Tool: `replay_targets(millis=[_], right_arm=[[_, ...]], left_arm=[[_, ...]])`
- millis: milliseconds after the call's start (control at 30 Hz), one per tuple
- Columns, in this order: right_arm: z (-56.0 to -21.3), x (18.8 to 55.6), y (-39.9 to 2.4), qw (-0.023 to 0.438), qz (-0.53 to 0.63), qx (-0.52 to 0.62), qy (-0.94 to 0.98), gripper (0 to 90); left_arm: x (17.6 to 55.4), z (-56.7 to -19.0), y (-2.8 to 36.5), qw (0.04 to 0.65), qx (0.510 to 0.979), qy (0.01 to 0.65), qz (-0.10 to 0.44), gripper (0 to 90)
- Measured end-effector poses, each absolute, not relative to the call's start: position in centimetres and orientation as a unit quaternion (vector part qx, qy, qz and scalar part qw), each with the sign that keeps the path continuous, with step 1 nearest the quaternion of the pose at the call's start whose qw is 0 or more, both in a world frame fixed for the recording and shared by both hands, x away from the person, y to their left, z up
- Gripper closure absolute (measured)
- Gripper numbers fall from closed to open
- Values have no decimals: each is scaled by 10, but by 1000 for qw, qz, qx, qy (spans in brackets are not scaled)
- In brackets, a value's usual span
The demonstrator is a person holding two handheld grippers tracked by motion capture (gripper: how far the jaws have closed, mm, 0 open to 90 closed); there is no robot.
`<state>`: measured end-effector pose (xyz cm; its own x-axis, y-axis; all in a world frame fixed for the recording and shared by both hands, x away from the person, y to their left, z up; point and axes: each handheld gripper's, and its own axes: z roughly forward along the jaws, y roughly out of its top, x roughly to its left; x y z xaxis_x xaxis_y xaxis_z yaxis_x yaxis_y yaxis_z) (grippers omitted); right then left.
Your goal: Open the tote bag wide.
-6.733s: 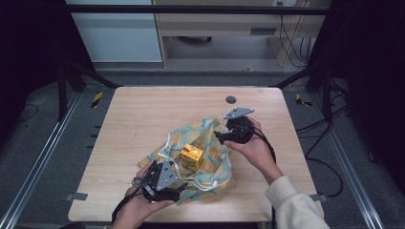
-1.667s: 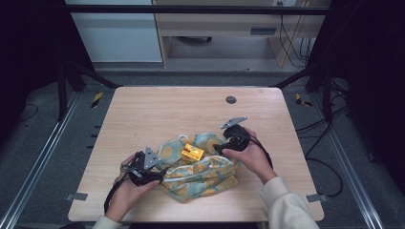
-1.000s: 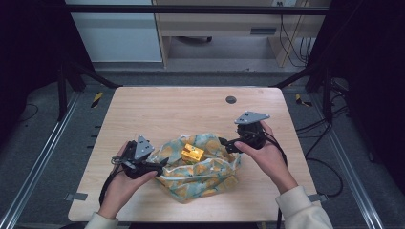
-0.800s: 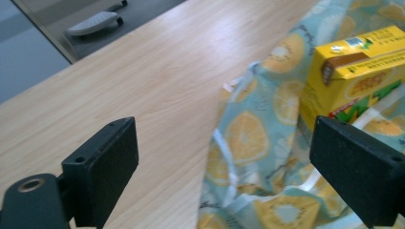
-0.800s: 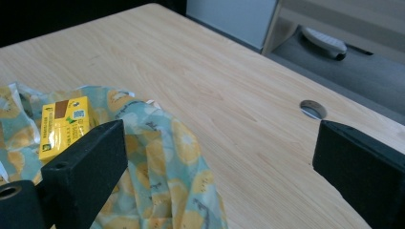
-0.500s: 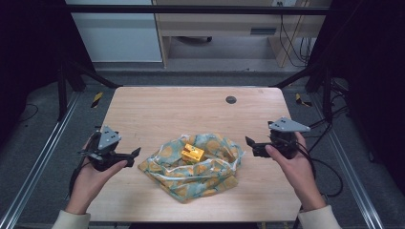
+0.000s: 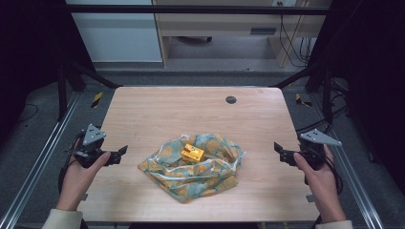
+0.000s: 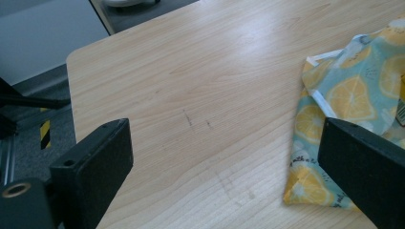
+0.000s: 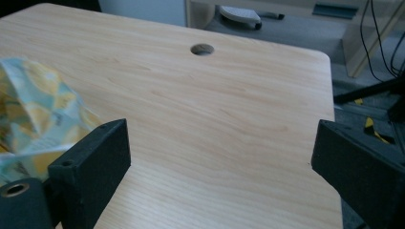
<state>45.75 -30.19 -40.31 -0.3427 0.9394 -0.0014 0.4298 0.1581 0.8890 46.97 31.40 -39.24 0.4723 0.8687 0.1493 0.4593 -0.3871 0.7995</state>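
Observation:
A crumpled lemon-print cloth (image 7: 200, 174) lies at the middle of the wooden table (image 7: 191, 114), and a small orange-yellow box (image 7: 192, 153) rests on top of it. My left gripper (image 7: 119, 153) hovers at the table's left edge, well apart from the cloth, open and holding nothing. In the left gripper view the cloth (image 8: 353, 90) lies beyond the wide-apart jaws of that gripper (image 8: 224, 162). My right gripper (image 7: 281, 153) is at the table's right edge, also open and empty. The right gripper view has the cloth (image 9: 33, 109) at its left, past its own gripper (image 9: 219, 157).
A round hole (image 7: 231, 99) sits near the table's far edge, also seen as a hole (image 9: 203, 49) in the right gripper view. Metal rails (image 7: 38, 167) run along both sides of the table. Cables (image 7: 291, 43) hang at the back right.
Both grippers let go of the cloth's sides and drew outward, left to the left edge, right to the right edge. The cloth settled in a heap with the box on top.

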Motion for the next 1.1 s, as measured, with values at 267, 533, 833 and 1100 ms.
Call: replay_targets(millis=[267,533,833,1100], right_arm=[[-431,454,-320,290,409,522,690,64],[-451,454,-325,280,395,537,690,64],[-467,455,-323,270,387,545,693,66],[-477,458,-318,264,383,543,699,70]], left_arm=[[477,-410,322,341,780,442,284,49],[480,-427,329,329,779,448,290,57],[479,-446,340,309,780,458,294,57],[480,-456,348,311,775,467,292,57]])
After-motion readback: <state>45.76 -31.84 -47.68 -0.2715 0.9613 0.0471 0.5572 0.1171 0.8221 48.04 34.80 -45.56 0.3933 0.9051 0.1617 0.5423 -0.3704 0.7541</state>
